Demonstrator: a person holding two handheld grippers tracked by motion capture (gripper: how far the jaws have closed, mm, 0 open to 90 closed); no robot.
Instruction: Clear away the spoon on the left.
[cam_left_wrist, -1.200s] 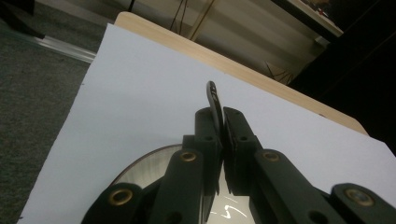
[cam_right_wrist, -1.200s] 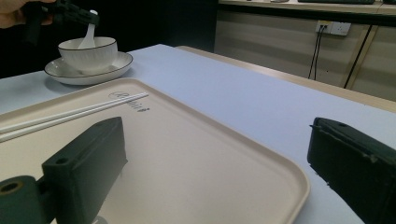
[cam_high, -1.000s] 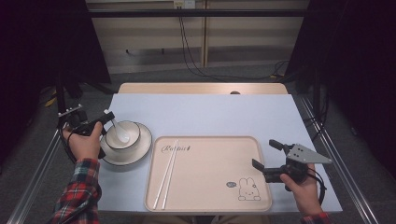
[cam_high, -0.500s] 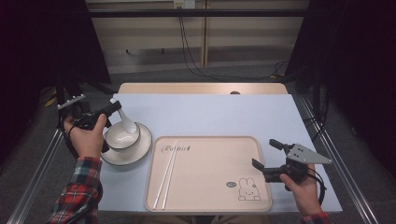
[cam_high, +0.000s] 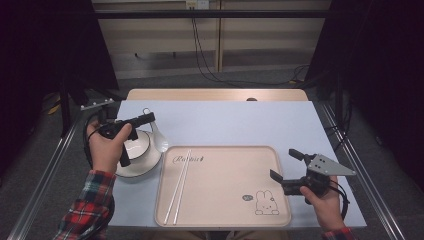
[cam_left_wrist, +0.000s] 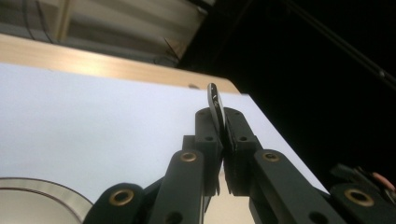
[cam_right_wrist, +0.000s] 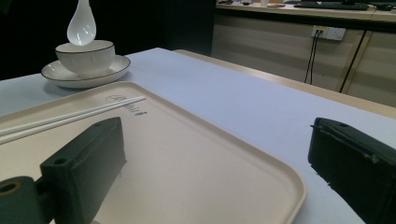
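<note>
We hold the left gripper above the bowl, its jaws clamped on the handle of the white spoon (the handle's edge stands pinched between them in the left gripper view). The spoon hangs in the air over the bowl's rim at about 2 o'clock. The bowl sits on its saucer, just beside the tray at the tray's 10 o'clock. Our right gripper rests at the tray's 4 o'clock, jaws wide apart, gripping nothing. The chopsticks lie on the tray.
</note>
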